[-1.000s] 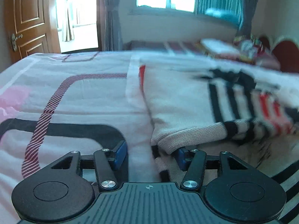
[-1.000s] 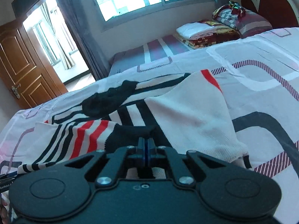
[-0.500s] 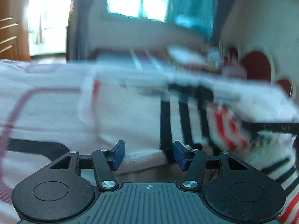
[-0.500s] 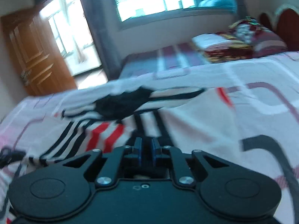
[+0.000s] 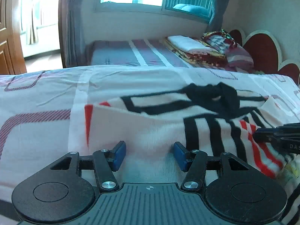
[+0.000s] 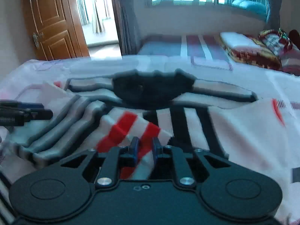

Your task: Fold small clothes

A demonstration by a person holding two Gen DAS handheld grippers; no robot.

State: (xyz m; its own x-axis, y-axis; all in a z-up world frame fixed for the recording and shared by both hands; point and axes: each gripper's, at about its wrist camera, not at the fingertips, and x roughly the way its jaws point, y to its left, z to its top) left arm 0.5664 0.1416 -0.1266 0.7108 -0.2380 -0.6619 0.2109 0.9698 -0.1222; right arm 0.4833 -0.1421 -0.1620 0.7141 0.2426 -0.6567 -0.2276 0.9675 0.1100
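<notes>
A small cream knit sweater [image 5: 150,123] with black and red stripes and a black collar [image 5: 215,95] lies partly folded on the patterned bed sheet [image 5: 37,103]. My left gripper [image 5: 149,152] hovers open over the sweater's plain cream folded part, nothing between its pads. In the right wrist view the sweater [image 6: 234,127] spreads ahead, collar [image 6: 150,88] at the far side. The jaws of my right gripper [image 6: 145,146] are opening, with a red-striped corner of the sweater standing loosely between them. The right gripper's fingers [image 5: 266,134] show at the left view's right edge; the left gripper [image 6: 35,110] shows at the right view's left edge.
A second bed [image 5: 121,54] with a striped cover stands beyond, bearing folded blankets [image 5: 196,48] and a pillow. A red heart-shaped headboard [image 5: 262,52] is on the right, a wooden door [image 6: 50,22] on the left, a window ahead.
The right gripper's jaws, shut on the sweater before, have parted and it has swung towards the red-striped side. The left gripper moved right along the sweater's near edge, still open.
</notes>
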